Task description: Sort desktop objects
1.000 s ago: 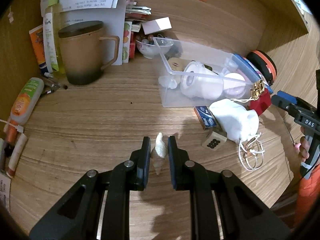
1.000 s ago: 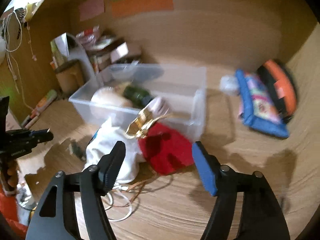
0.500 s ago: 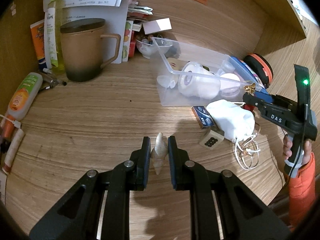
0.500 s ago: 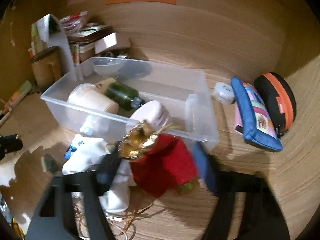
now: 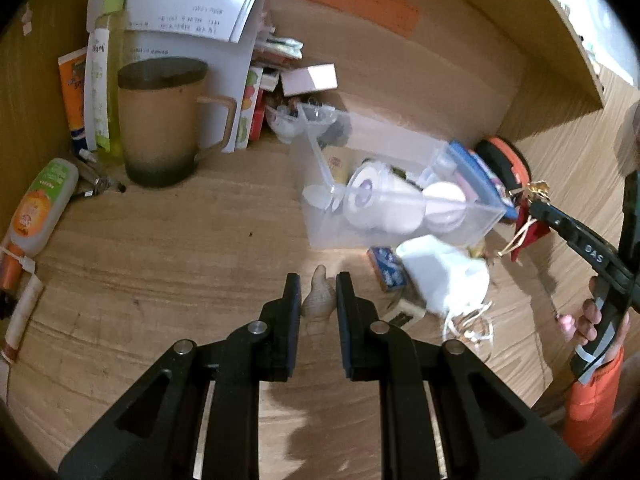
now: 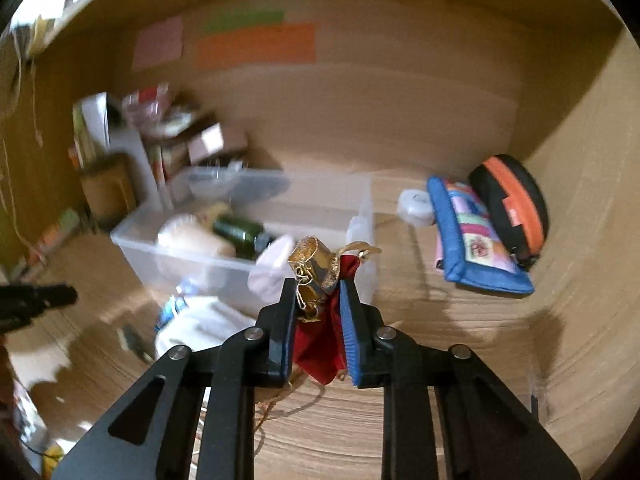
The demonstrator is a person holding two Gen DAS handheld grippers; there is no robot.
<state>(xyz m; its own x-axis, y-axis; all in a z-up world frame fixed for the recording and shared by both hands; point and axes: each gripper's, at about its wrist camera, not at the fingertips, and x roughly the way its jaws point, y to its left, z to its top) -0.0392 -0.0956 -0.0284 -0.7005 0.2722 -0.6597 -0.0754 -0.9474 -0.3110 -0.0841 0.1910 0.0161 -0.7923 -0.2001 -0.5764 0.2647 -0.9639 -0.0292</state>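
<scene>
A clear plastic bin (image 5: 400, 184) sits on the wooden counter (image 5: 160, 264), holding a white roll (image 5: 376, 200), a dark green bottle (image 6: 240, 232) and a pale pink rounded item (image 5: 444, 200). A brown lidded mug (image 5: 160, 120) stands well to the bin's left, with papers and boxes stacked behind it and an orange-labelled tube (image 5: 40, 208) lying near the counter's left edge.

Just in front of the bin lie a white drawstring pouch (image 5: 444, 276), a small blue box (image 5: 388, 268) and a white die-like block (image 5: 404, 314). To the bin's right, a blue patchwork pouch (image 6: 476, 240) leans against a black and orange case (image 6: 512, 204), with a small white round container (image 6: 416, 204) beside them.

The left gripper (image 5: 318, 300) has its jaws clenched on a pale spiral seashell (image 5: 318, 300), the shell upright between the pads, low over the counter in front of the bin.

The right gripper (image 6: 318, 312) has just been closing its jaws, which now pinch a red pouch with a gold top (image 6: 320, 328). From the left camera the pouch hangs clear of the counter, at the bin's right corner. A hand in an orange sleeve (image 5: 592, 320) holds that gripper's handle.
</scene>
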